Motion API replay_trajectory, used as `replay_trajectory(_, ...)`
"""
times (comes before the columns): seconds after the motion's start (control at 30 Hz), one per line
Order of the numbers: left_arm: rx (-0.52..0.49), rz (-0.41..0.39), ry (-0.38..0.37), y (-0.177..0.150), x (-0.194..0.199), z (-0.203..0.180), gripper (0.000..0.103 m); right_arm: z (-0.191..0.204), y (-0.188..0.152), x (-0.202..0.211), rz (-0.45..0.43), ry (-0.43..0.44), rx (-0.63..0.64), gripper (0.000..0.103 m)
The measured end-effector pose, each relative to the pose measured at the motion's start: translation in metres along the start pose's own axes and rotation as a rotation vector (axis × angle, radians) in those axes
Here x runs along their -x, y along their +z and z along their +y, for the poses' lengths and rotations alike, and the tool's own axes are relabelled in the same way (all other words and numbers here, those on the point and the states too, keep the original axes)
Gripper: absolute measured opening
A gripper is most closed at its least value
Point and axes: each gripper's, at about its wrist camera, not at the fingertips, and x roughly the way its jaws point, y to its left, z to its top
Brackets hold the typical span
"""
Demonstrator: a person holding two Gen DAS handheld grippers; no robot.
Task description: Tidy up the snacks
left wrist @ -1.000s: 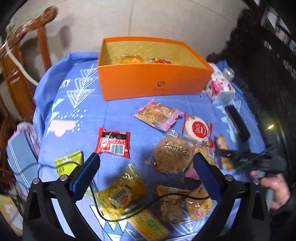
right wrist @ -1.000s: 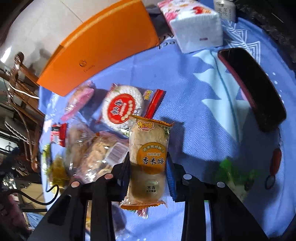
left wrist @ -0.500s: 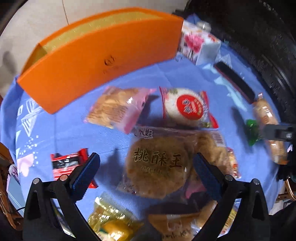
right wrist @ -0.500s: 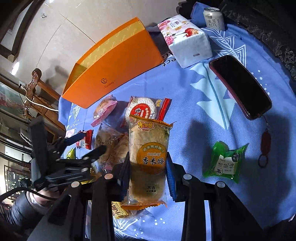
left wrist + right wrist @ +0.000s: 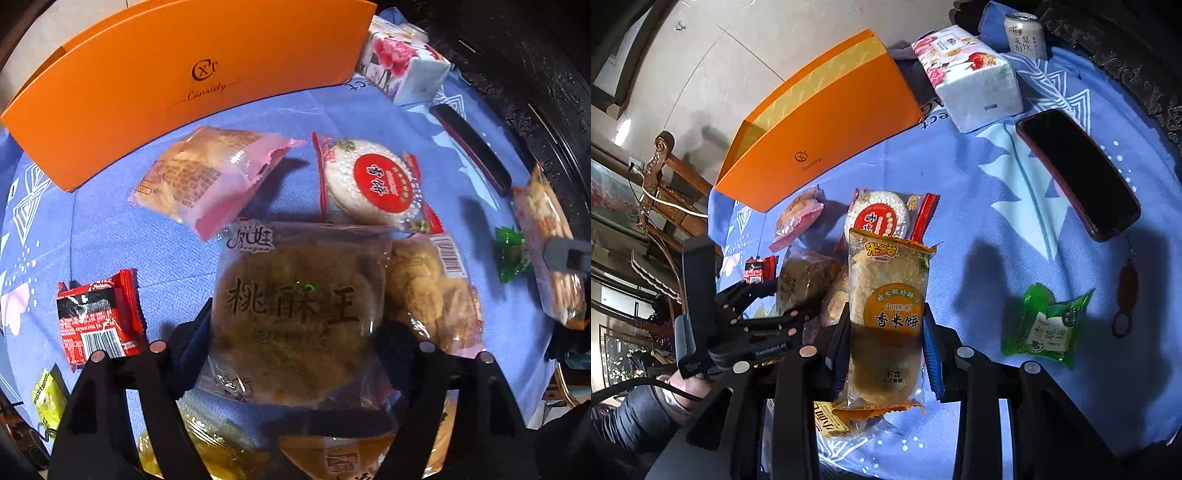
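Jaws closing around walnut cake [image 5: 291, 310]

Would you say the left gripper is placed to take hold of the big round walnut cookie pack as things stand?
Probably yes: the left gripper has just been closing around the walnut cookie pack, whose sides lie between its fingers, nothing on top of it. Neighbouring packs crowd its right edge.

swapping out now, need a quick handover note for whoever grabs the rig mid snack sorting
Right gripper: shut on the rice cracker packet, held above the cloth.
Left gripper: jaws have just been closing around the big walnut cookie packet; pads at its edges, still on the pile.
Orange box: at the back of the table; inside not visible.
Left loose: pink packet, red-label rice cake, small red packet, green candy, others beneath.
Next, probably: box both held packets.
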Motion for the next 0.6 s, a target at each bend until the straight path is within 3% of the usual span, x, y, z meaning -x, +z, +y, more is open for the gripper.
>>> replay_trajectory(0.6, 0.15, -0.208, -0.009, -0.014, 0.114, 0.019, 0.076, 0.035, 0.003, 0.032, -0.076, 0.054, 0.094, 0.035)
